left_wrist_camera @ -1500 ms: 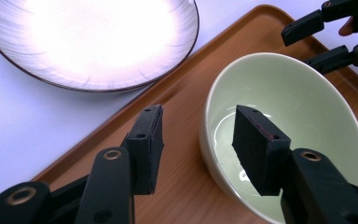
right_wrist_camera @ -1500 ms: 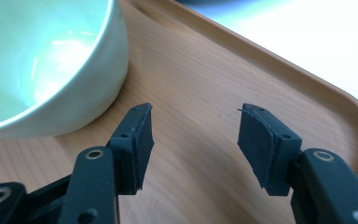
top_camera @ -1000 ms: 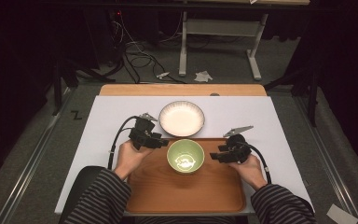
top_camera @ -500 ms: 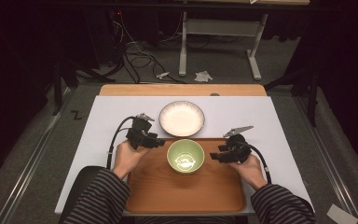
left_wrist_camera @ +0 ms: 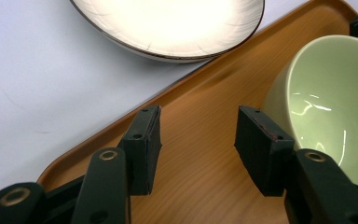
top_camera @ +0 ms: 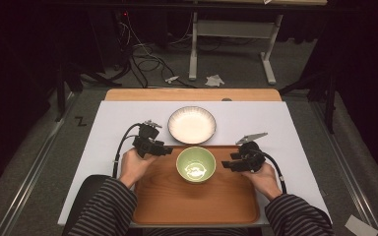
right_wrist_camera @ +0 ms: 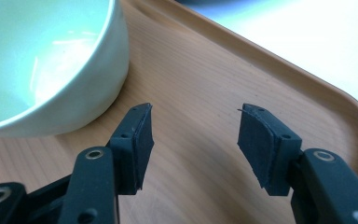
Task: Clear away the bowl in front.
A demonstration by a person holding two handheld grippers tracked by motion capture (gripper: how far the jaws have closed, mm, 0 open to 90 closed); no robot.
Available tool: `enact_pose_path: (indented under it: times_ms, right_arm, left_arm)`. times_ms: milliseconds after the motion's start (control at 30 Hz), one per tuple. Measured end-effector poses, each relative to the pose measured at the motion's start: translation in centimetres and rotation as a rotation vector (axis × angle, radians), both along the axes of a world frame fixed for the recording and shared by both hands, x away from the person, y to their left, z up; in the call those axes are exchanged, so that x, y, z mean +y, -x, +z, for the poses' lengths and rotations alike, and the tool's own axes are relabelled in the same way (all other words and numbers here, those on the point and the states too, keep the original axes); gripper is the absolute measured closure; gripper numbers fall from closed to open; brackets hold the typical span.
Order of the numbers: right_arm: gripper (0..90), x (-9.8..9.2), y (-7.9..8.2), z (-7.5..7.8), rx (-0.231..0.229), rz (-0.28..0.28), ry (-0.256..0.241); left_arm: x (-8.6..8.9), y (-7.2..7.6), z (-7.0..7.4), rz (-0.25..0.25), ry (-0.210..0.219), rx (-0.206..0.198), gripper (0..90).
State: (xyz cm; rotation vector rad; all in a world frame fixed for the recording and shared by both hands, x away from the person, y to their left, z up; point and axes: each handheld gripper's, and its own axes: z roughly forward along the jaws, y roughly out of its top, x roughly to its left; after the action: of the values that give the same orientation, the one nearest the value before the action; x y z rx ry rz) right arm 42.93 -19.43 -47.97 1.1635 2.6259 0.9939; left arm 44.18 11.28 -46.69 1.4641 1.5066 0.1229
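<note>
On tray [top_camera: 197, 204] — green bowl [top_camera: 196, 164]; hand-held grippers agape, seemingly clear of it.

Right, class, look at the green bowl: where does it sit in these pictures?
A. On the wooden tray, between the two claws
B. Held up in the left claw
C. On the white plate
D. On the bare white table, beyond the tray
A: the green bowl rests on the wooden tray, with the open left claw and open right claw either side, and the white plate beyond the tray.

Dim room, grey carpet floor [top_camera: 295, 73]; tangled cables [top_camera: 138, 54], white table legs [top_camera: 193, 49]
</note>
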Motion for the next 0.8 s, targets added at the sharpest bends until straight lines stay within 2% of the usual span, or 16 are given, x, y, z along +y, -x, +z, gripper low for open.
enact_pose_path:
  times_ms: [200, 367, 800]
  right_arm:
    - [46.0, 0.1, 0.1, 0.0, 0.004, -0.001, 0.000]
    - [45.9, 0.0, 0.0, 0.0, -0.001, -0.001, 0.000]
    - [45.2, 0.1, 0.1, 0.0, 0.002, -0.002, 0.000]
  left_arm:
    - [0.1, -0.3, -0.5, 0.020, -0.005, 0.017, 50.2]
    - [0.1, -0.5, -1.0, 0.024, -0.017, 0.045, 49.5]
    - [0.1, -0.8, -1.8, 0.033, -0.054, 0.079, 49.6]
